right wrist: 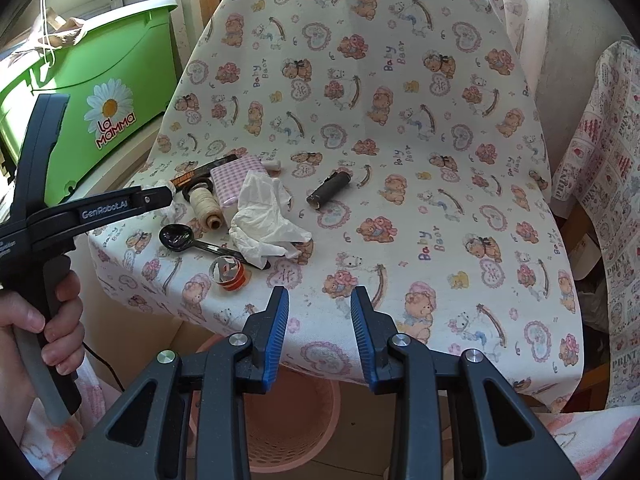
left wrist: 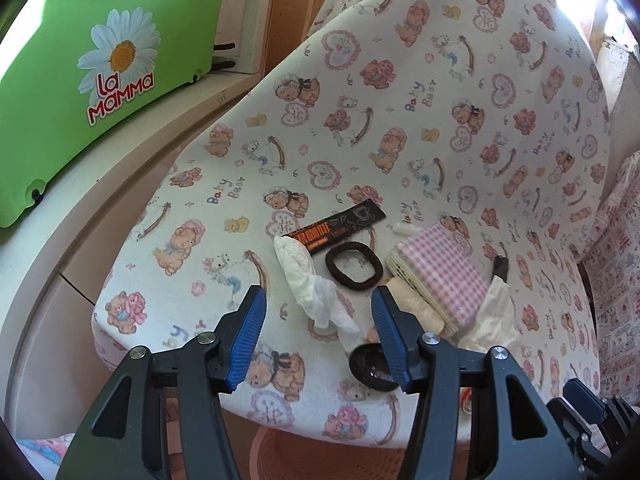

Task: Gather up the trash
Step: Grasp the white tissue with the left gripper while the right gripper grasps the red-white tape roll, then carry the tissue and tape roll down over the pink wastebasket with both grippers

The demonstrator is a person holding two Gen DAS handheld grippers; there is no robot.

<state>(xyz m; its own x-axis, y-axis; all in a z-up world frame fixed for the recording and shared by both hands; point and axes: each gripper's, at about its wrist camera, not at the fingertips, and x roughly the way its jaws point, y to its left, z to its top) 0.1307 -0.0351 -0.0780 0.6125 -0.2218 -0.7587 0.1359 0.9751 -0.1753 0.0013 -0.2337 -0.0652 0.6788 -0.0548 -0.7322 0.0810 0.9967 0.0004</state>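
Left gripper [left wrist: 318,312]: jaws wide, empty, above crumpled tissue [left wrist: 316,284] at chair seat edge. Right gripper [right wrist: 319,314]: jaws wide, empty. Second tissue [right wrist: 266,216] at 11 o'clock from it. Bear-print chair cover [right wrist: 400,140]; pink basket [right wrist: 288,412] at 6 o'clock; green bin [right wrist: 92,92] at 10 o'clock.

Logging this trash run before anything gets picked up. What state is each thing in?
left gripper: open, empty
right gripper: open, empty
tissue: crumpled, on the chair
spoon: lying flat, bowl up
thread spool: on its side
tape roll: on its side near the seat edge
basket: under the chair, upright
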